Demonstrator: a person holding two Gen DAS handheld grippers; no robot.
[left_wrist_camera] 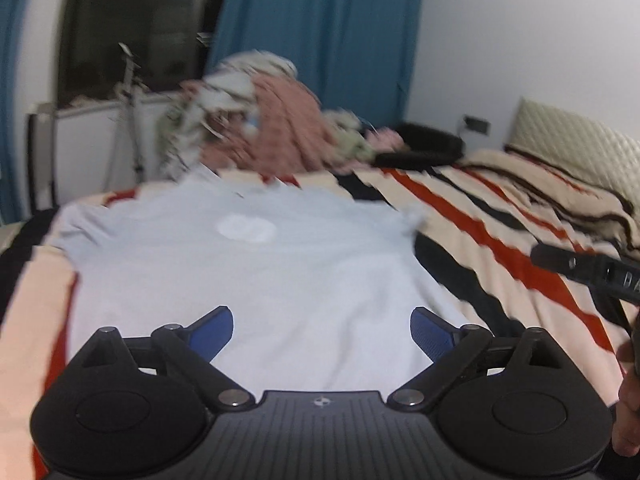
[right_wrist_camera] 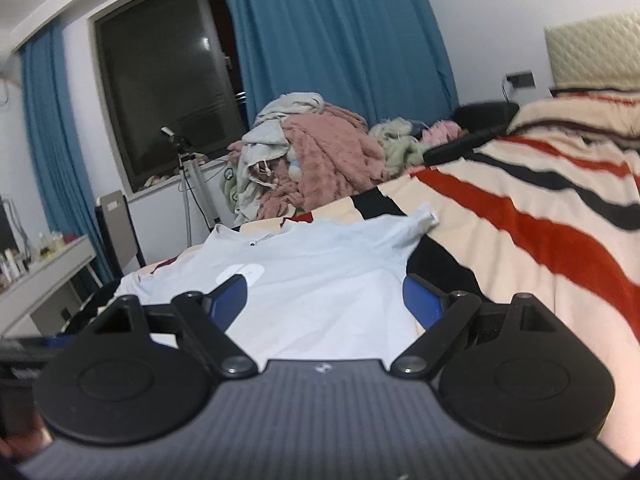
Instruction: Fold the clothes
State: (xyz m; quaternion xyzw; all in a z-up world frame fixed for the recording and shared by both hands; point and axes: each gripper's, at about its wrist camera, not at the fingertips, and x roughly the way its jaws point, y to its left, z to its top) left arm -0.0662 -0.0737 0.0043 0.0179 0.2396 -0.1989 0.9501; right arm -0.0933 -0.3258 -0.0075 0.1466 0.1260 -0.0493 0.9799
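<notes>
A pale blue T-shirt [left_wrist_camera: 248, 272] with a white round print lies spread flat on the striped bedspread [left_wrist_camera: 500, 240], collar toward the far side. My left gripper [left_wrist_camera: 322, 332] hovers above the shirt's near part, open wide, with nothing between its blue pads. In the right wrist view the same T-shirt [right_wrist_camera: 320, 280] lies ahead, one sleeve reaching right. My right gripper [right_wrist_camera: 324, 302] stands open over the shirt's near right side, pads clear of the cloth. Part of the right gripper [left_wrist_camera: 588, 268] shows at the left wrist view's right edge, with a hand [left_wrist_camera: 630, 400] below it.
A heap of pink, white and green clothes [right_wrist_camera: 312, 156] is piled at the bed's far edge. Behind it hang blue curtains [right_wrist_camera: 340, 40] beside a dark window [right_wrist_camera: 168, 80]. A tripod [right_wrist_camera: 192, 192] and a desk [right_wrist_camera: 44, 276] stand left; a padded headboard [right_wrist_camera: 592, 56] is right.
</notes>
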